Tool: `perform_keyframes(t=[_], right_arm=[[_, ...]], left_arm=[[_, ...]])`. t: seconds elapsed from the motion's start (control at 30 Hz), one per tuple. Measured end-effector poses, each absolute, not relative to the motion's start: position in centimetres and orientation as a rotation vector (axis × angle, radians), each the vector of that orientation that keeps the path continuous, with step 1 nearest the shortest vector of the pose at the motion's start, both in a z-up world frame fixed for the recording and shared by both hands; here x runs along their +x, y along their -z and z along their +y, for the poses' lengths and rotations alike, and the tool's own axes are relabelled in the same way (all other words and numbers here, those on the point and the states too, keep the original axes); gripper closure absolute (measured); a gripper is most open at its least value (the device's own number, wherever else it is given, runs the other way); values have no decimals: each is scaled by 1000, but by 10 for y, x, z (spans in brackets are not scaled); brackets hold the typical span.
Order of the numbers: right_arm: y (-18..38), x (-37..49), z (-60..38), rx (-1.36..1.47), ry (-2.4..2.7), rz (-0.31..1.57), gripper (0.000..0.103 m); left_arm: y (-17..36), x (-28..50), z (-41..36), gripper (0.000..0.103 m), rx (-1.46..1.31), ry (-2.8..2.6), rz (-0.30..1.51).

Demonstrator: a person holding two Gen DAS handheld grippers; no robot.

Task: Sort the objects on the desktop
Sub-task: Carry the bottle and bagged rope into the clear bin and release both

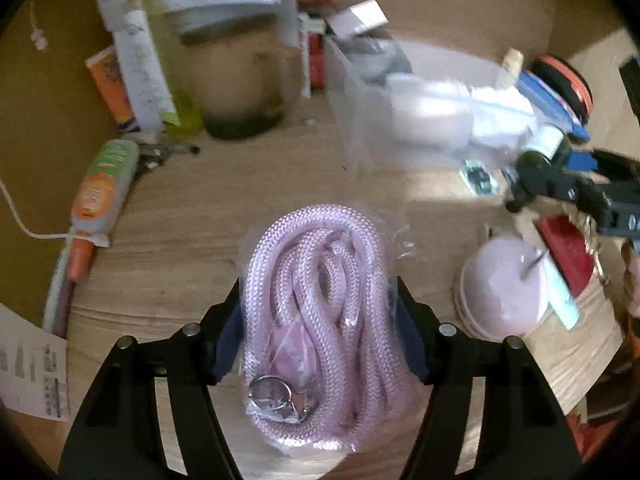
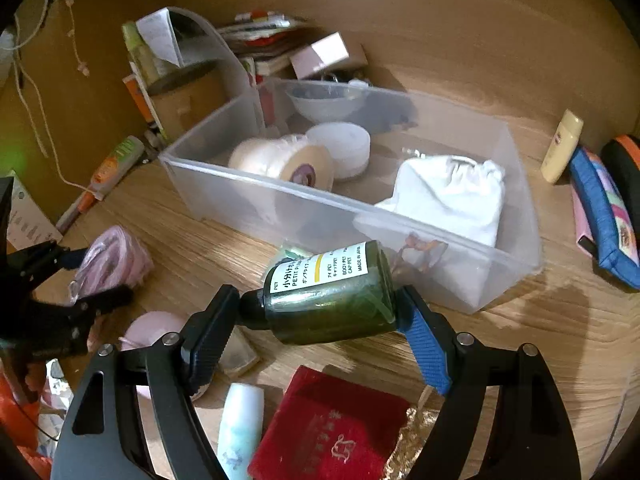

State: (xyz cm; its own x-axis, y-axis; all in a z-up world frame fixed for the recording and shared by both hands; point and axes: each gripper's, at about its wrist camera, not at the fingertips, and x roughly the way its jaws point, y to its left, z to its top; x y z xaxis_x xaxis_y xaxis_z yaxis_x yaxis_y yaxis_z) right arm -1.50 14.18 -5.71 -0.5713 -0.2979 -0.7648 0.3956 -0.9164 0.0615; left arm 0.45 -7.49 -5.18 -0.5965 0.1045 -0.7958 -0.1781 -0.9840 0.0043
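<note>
While my right hand-held gripper (image 2: pixel 320 312) clamps the green bottle (image 2: pixel 332 296) end to end, its long axis crosswise between the fingers, the clear bin (image 2: pixel 360 216) lies just ahead, so this arm is nearer. My left hand-held gripper (image 1: pixel 318 320) grips the bagged pink rope (image 1: pixel 316 320) above the tabletop (image 1: pixel 168 248). Only the right view shows the bin's contents.

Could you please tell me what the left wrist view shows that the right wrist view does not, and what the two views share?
Only the left wrist view shows the metal ring inside the bagged pink rope, gripped by the left tool.

Only the right wrist view shows the bin's contents: a tape roll and a white pouch, plus the red booklet.

Both show the clear bin, the green bottle held in the right tool, and the rope.
</note>
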Motion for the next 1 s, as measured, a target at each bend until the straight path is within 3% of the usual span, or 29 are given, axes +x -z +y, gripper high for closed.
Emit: perform_keyframes(t=[0.27,1.0], right_arm=[[26,-1,151,1061,2530,136,25],[-36,-20,178,856,2664,55,25]], left_arm=[[9,3,-82,42,-1165,-2759,47],[-75,-33,-51,43,-844,-2791,-65]])
